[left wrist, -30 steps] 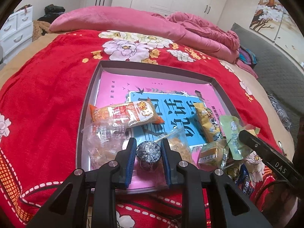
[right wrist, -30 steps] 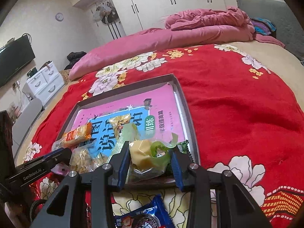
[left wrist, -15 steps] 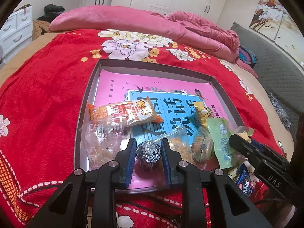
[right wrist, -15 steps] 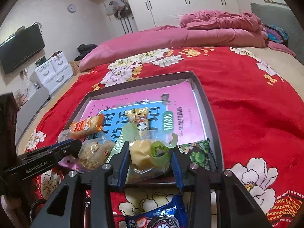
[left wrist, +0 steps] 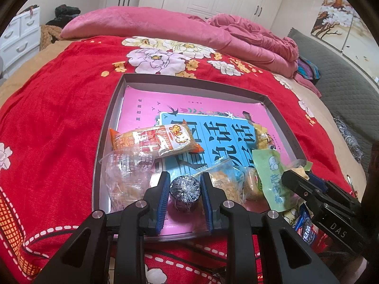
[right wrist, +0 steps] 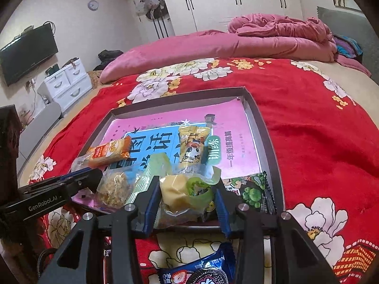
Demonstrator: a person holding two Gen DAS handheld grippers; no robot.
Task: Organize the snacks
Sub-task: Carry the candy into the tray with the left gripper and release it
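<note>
A grey tray lined with a pink and blue booklet lies on the red bed cover and holds several snacks. My left gripper is shut on a dark round wrapped snack just over the tray's near edge. My right gripper is shut on a clear bag with a yellow cake and green wrapper, at the tray's near right part; it shows in the left wrist view at the right. An orange cracker pack, a yellow pack and clear bags lie in the tray.
A blue cookie pack lies on the cover just outside the tray's near edge. A green pea snack pack sits in the tray's near right corner. Pink quilts are piled at the far end. White drawers stand left of the bed.
My right gripper has carried the yellow cake bag left and further over the tray. My left gripper has stayed in place with the dark round snack.
</note>
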